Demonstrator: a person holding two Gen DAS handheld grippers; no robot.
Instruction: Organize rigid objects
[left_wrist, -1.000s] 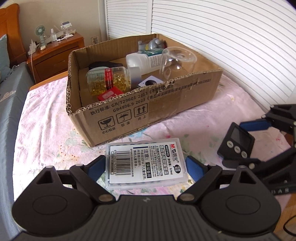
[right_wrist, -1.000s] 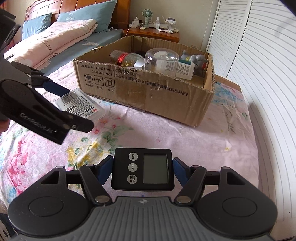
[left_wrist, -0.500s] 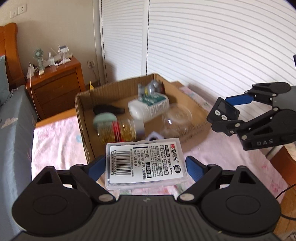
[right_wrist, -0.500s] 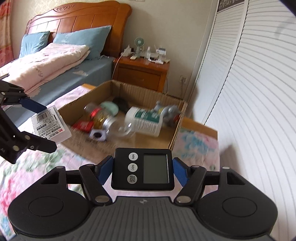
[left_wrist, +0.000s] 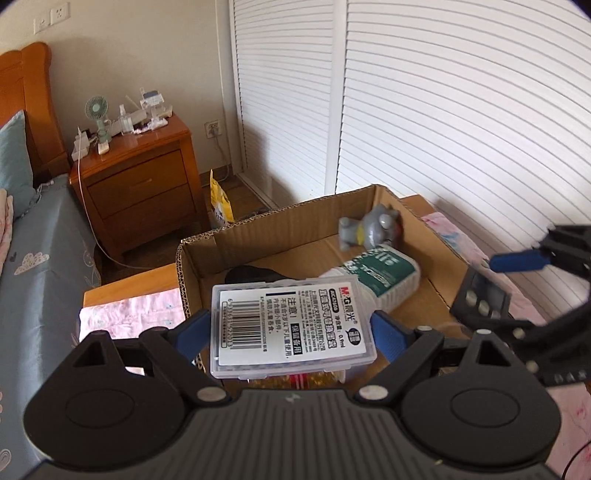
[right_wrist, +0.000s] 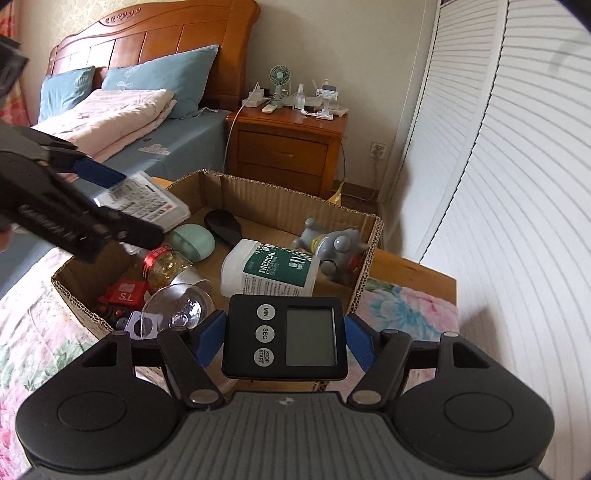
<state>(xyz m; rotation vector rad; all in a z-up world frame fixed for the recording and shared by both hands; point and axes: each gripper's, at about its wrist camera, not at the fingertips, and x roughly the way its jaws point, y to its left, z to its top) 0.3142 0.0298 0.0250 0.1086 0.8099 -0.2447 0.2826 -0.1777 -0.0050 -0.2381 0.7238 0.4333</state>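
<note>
My left gripper (left_wrist: 291, 330) is shut on a clear plastic case with a barcode label (left_wrist: 291, 325) and holds it above the open cardboard box (left_wrist: 258, 230). It also shows in the right wrist view (right_wrist: 142, 201), over the box's left part. My right gripper (right_wrist: 284, 341) is shut on a black digital timer (right_wrist: 286, 338), held above the box's near wall (right_wrist: 79, 306). The timer shows in the left wrist view (left_wrist: 480, 299) at the right.
The box holds a white medical bottle (right_wrist: 273, 267), a grey toy (right_wrist: 332, 245), a jar of yellow capsules (right_wrist: 166, 264), a clear glass (right_wrist: 179, 304), a green case (right_wrist: 194, 242) and a black item (right_wrist: 223, 223). A wooden nightstand (right_wrist: 291, 146) and bed (right_wrist: 122, 114) stand behind. Louvred doors (right_wrist: 498, 166) at right.
Both grippers have lifted their objects off the floral cloth and carried them forward over the open box. The views now look down into the box.
</note>
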